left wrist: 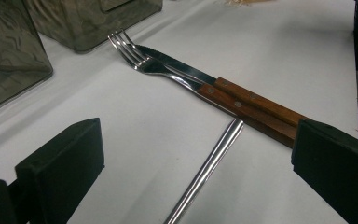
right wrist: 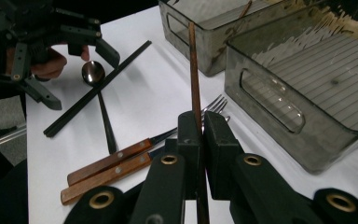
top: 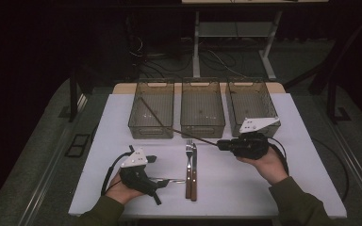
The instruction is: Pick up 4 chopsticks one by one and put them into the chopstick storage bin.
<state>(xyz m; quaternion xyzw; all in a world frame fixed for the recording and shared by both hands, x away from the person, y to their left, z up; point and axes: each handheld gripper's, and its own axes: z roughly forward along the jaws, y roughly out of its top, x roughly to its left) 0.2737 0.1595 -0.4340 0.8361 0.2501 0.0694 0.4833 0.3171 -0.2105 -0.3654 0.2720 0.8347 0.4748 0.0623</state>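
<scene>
Low in the high view, the left gripper [top: 162, 183] holds its fingers [left wrist: 60, 161] wide apart astride the spoon [left wrist: 205, 170], whose handle runs lengthwise between them toward the fork [left wrist: 135, 58], while the right gripper [top: 220, 144], centre-right, pinches a chopstick [right wrist: 195, 79] aimed at the upper-left bin [top: 136, 127].

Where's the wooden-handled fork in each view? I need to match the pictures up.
High view: fork at picture centre, slightly low, tines pointing away.
Left gripper view: fork slanting from upper left down to mid-right.
Right gripper view: fork at lower left, tines beside the clamped chopstick.
Shared landmark: the knife lying alongside, handles together.
</scene>
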